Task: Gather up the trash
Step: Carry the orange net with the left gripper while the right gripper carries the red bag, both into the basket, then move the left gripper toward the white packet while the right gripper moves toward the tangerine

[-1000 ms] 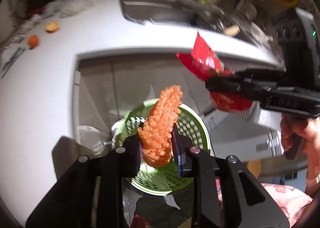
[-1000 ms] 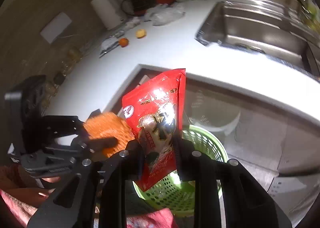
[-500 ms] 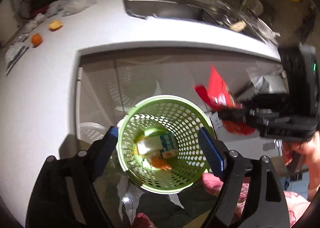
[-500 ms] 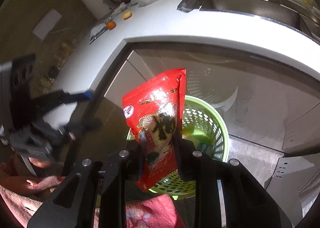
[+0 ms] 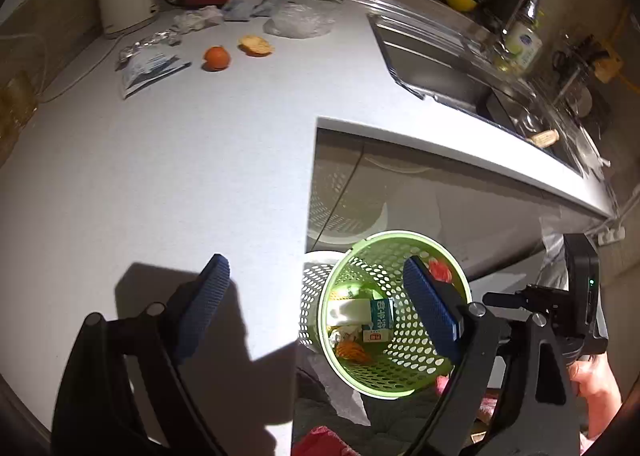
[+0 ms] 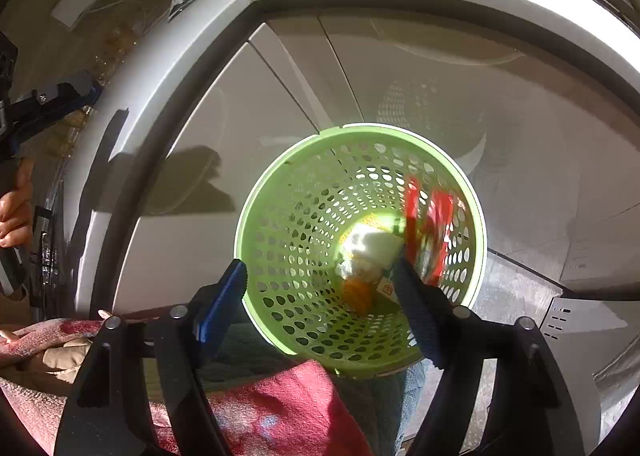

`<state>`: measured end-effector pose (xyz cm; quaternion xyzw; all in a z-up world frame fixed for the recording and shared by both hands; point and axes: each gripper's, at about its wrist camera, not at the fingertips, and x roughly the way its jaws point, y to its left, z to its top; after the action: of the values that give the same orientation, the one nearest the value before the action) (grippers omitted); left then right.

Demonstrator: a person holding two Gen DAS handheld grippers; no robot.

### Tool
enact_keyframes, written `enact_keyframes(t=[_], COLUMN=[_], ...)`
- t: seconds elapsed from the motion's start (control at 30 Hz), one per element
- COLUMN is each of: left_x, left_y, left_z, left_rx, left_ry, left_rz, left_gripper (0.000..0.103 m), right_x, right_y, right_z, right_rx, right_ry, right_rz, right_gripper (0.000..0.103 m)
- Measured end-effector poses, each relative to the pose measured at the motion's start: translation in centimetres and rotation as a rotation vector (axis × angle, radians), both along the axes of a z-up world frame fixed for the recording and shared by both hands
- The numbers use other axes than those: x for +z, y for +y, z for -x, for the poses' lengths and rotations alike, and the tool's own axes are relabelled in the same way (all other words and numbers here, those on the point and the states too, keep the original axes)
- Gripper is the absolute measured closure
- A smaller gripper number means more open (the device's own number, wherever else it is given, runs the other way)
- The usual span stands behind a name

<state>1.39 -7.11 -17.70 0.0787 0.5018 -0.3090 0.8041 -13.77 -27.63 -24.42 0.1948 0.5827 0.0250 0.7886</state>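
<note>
Over the green basket [image 6: 360,252] on the floor by the cabinets, your right gripper [image 6: 320,308] has just been opening its jaws: they stand wide with nothing between them, and the red snack bag [image 6: 428,228] shows as a blur inside the basket against its far wall, so this drop looks done. Your left gripper [image 5: 316,308] has also just been opening its jaws; they are wide and empty, out over the edge of the white surface [image 5: 160,160]. In the basket lie a small carton [image 5: 360,316] and an orange scrap [image 5: 352,350]. The step in hand is the release; next comes another pickup. On the surface, well apart from you, wait the foil wrapper [image 5: 152,62], an orange [image 5: 216,57], a bread piece [image 5: 255,45] and the crumpled plastic [image 5: 298,21]. Reach back with jaws kept wide, and pinch the thin wrapper by 1 raised edge.
</note>
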Motion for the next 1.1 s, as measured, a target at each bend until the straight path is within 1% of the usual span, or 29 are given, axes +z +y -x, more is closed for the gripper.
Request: enact_keyframes(t=[0.1, 0.2, 0.23, 0.33, 0.5, 0.7, 0.83, 1.0, 1.1], left_x=[0.5, 0.9, 1.0, 1.7, 2.8, 3.3, 3.2, 2.6, 2.3], left_y=[0.8, 1.1, 1.3, 2.1, 3.0, 4.2, 5.2, 6.3, 6.8], left_z=[-0.5, -0.8, -1.0, -2.1, -4.6, -9.4, -13.3, -17.0, -18.5], left_rx=[0.034, 0.056, 0.066, 0.096, 0.148, 0.225, 0.256, 0.272, 0.272], left_ry=[-0.015, -0.04, -0.05, -0.069, -0.125, -0.185, -0.211, -0.226, -0.228], left_rz=[0.007, 0.001, -0.001, 0.003, -0.003, -0.022, -0.038, -0.06, -0.058], left_gripper=[0.018, 0.018, 0.018, 0.018, 0.014, 0.014, 0.014, 0.014, 0.014], right_x=[1.1, 2.4, 3.1, 5.5, 8.9, 11.6, 12.5, 12.2, 11.3], right_y=[-0.4, -0.9, -1.1, -1.2, -1.0, 0.3, 1.9, 4.3, 5.8], right_z=[-0.5, -1.2, -1.4, -2.9, -6.0, -11.9, -16.4, -22.7, -26.9], right_rx=[-0.002, -0.007, -0.009, -0.012, 0.041, 0.125, 0.181, 0.237, 0.264], right_ry=[-0.033, -0.068, -0.084, -0.144, -0.234, -0.311, -0.343, -0.37, -0.382], right_rz=[-0.012, -0.003, 0.005, 0.033, 0.079, 0.129, 0.127, 0.11, 0.103], right_gripper=[0.02, 0.017, 0.016, 0.01, 0.003, 0.002, 0.002, 0.002, 0.002])
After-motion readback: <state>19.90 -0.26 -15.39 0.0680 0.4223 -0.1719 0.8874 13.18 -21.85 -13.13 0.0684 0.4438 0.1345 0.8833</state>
